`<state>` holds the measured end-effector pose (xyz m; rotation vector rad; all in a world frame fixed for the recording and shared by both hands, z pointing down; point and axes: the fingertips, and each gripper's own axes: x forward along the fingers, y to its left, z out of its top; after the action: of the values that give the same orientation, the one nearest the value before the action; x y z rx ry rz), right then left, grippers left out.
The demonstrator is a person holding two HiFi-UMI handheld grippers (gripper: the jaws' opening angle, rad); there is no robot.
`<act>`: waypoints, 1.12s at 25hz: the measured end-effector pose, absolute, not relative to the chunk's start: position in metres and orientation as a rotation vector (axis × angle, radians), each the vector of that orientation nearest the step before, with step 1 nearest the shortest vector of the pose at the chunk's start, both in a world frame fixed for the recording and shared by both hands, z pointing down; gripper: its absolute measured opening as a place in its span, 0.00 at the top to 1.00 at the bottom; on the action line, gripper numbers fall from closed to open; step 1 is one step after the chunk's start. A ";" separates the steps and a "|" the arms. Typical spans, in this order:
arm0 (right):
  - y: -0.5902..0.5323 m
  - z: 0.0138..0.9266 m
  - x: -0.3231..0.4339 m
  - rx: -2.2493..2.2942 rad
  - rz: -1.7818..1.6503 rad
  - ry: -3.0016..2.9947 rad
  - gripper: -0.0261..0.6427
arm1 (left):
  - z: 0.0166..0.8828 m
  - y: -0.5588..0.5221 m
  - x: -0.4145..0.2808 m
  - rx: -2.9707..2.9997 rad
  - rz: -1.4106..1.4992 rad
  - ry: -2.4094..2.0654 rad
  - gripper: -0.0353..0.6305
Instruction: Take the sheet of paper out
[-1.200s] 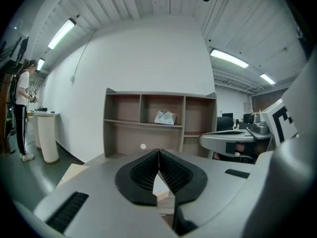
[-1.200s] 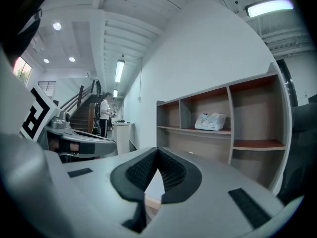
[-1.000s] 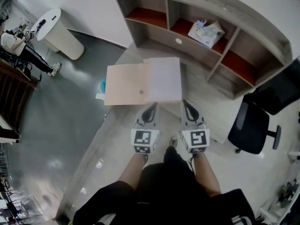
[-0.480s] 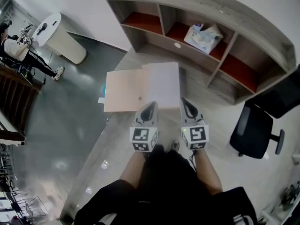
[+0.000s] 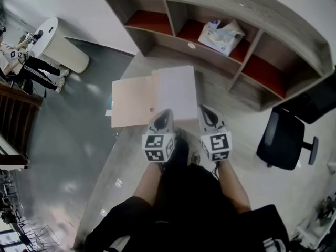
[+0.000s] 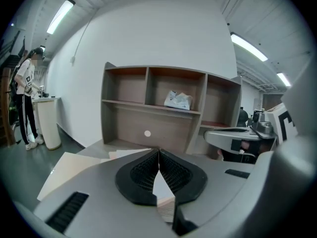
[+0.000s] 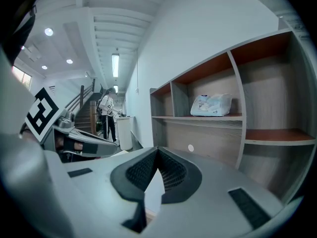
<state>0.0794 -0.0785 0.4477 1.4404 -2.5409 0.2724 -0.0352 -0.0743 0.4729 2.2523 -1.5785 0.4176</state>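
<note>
Room with a glossy grey floor (image 5: 58, 156) and white walls. We look down on a pale wood-grain surface (image 5: 212, 91) bearing a shelf unit (image 5: 273, 20). A white sheet (image 5: 176, 91) lies on a tan folder (image 5: 131, 101). The left gripper (image 5: 166, 112) and right gripper (image 5: 203, 109), jaws closed, reach over its near edge. Only the gripper views show ceiling lights (image 6: 250, 47); only the head view shows the black chair (image 5: 281, 140).

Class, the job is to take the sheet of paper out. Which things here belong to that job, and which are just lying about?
Belong to the job: sheet; tan folder that it overlaps; left tongs; right tongs, both shut.
Just lying about: shelf; pack on the shelf; chair; white bin.
</note>
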 end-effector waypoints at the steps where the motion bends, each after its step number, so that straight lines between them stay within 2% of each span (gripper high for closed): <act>1: -0.081 0.449 0.077 1.430 0.270 -2.537 0.94 | 0.475 -0.078 -0.035 2.250 0.427 -1.572 0.88; 28: -0.170 0.574 -0.011 1.100 0.447 -2.224 0.94 | 0.600 -0.156 -0.114 2.024 0.568 -1.322 0.88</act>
<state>-0.0108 -0.1701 0.5739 1.0997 -2.2243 0.4469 -0.1139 -0.1560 0.5997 2.0239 -1.3219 0.5684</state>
